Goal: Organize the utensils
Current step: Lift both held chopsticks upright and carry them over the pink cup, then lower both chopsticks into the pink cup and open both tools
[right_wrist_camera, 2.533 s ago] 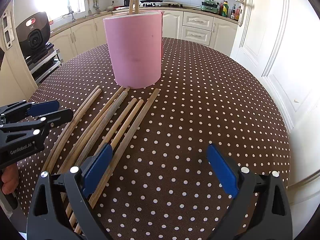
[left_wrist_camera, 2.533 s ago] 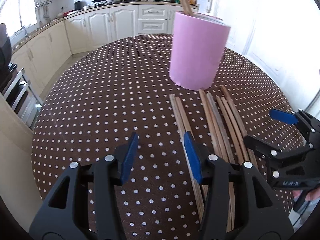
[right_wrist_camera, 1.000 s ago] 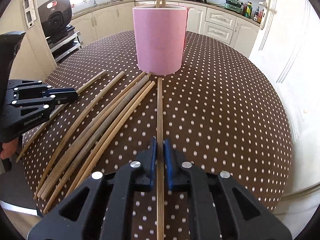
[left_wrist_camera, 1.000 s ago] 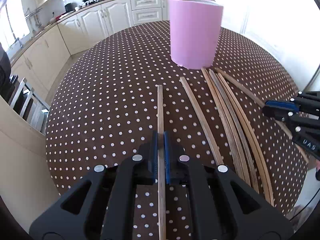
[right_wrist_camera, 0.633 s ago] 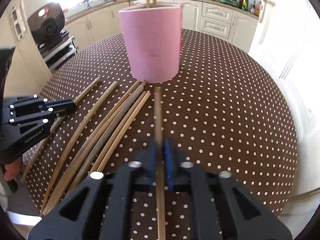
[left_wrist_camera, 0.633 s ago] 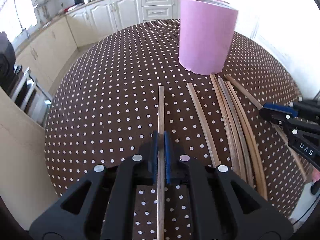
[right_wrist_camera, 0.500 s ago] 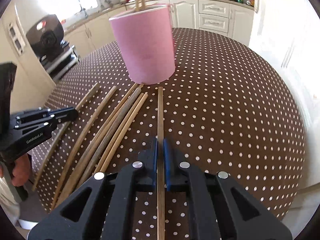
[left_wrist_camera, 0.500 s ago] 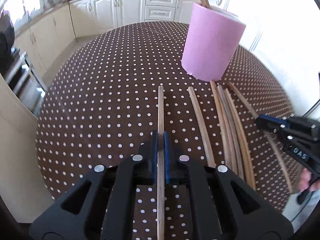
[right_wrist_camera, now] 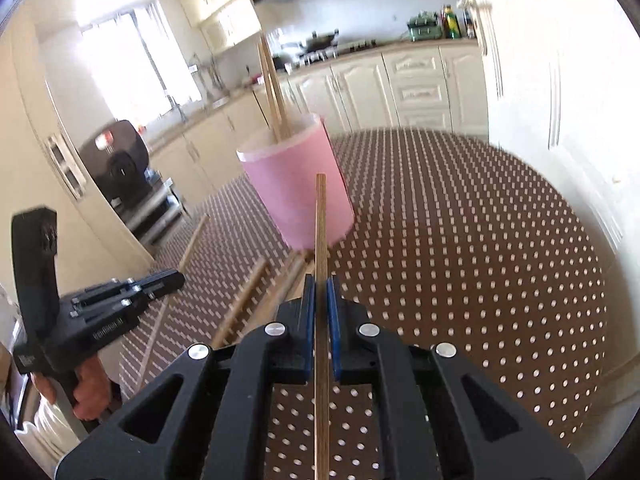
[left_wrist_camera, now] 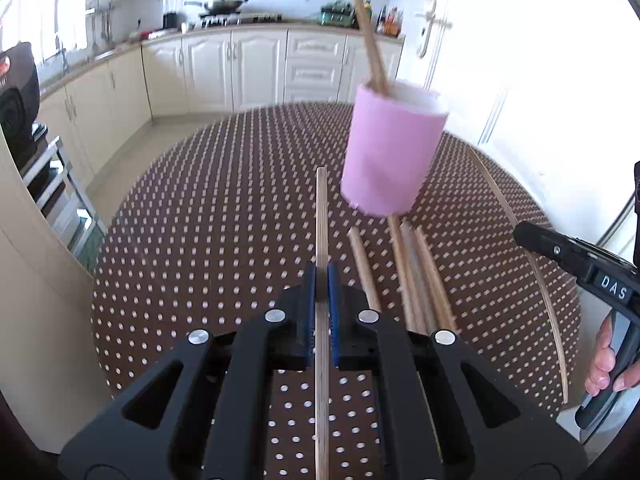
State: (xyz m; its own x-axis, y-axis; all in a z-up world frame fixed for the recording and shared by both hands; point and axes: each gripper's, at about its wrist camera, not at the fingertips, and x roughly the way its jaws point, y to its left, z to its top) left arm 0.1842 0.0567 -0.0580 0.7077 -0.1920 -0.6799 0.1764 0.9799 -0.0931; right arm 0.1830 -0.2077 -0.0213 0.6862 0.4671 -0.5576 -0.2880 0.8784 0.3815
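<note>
My left gripper (left_wrist_camera: 321, 280) is shut on a wooden chopstick (left_wrist_camera: 321, 216) held above the dotted table, its tip near the pink cup (left_wrist_camera: 390, 152). The cup stands ahead to the right with chopsticks (left_wrist_camera: 370, 40) sticking out of it. My right gripper (right_wrist_camera: 321, 292) is shut on another chopstick (right_wrist_camera: 320, 220), lifted and pointing at the pink cup (right_wrist_camera: 296, 188). Several loose chopsticks (left_wrist_camera: 416, 272) lie on the table in front of the cup. Each gripper shows in the other's view: the right one (left_wrist_camera: 524, 233), the left one (right_wrist_camera: 174, 278).
The round table has a brown white-dotted cloth (left_wrist_camera: 216, 216). Kitchen cabinets (left_wrist_camera: 248, 68) run along the back wall, a door (left_wrist_camera: 460, 40) is at the right. A black appliance on a rack (right_wrist_camera: 120, 160) stands left of the table.
Both grippers closed on a chopstick each, then lifted and tilted up. The cup now sits closer to both chopstick tips, and more of the kitchen is in view.
</note>
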